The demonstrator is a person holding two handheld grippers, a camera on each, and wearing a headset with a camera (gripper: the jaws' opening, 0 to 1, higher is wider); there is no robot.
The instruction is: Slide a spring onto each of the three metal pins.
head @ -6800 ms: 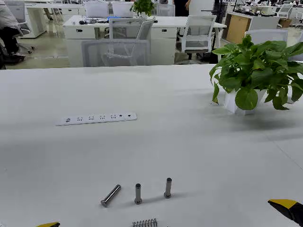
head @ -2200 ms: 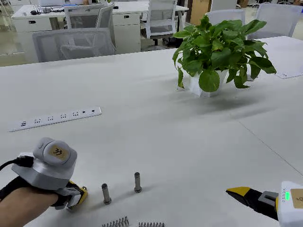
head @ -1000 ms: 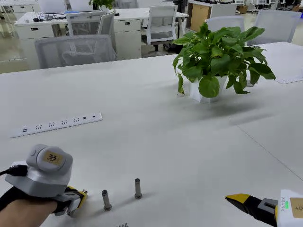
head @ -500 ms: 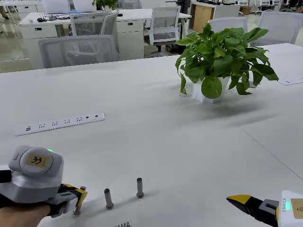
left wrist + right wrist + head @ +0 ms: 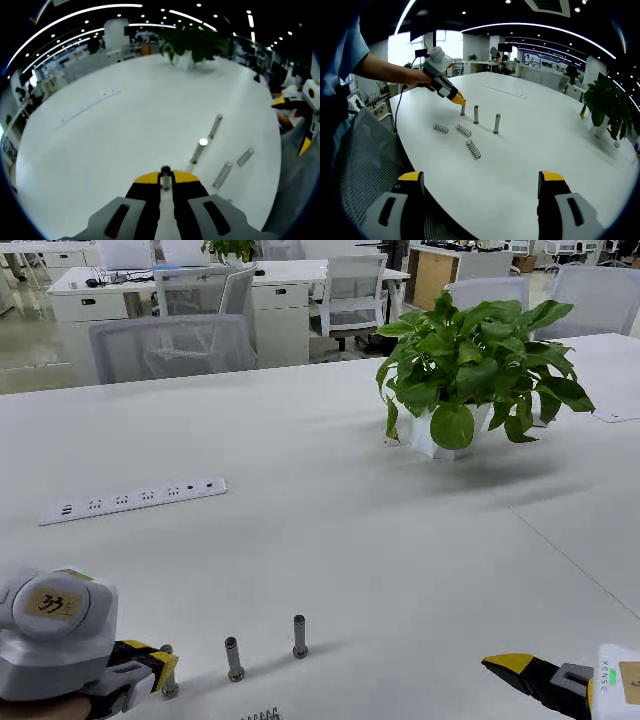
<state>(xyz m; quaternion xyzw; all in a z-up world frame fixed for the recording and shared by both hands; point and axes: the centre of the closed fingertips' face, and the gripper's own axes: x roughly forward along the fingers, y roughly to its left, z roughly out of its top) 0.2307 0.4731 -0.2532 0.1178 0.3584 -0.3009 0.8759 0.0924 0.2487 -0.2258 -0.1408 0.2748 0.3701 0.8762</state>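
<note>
Three metal pins (image 5: pixel 299 636) stand upright in a row near the front edge of the table (image 5: pixel 360 530). The leftmost pin (image 5: pixel 168 672) is clamped between the jaws of the left gripper (image 5: pixel 165 179). Three springs (image 5: pixel 463 131) lie just beside the pins. The right gripper (image 5: pixel 481 178) hovers well apart from them, its jaws wide.

Each pin (image 5: pixel 300 636) is smooth, bright metal; the springs (image 5: pixel 473 148) are thin grey coiled wire. The surface (image 5: pixel 350 510) is white, smooth and matt, and the left hand-held gripper (image 5: pixel 163 665) at the head view's lower left has a matt grey plastic shell.
</note>
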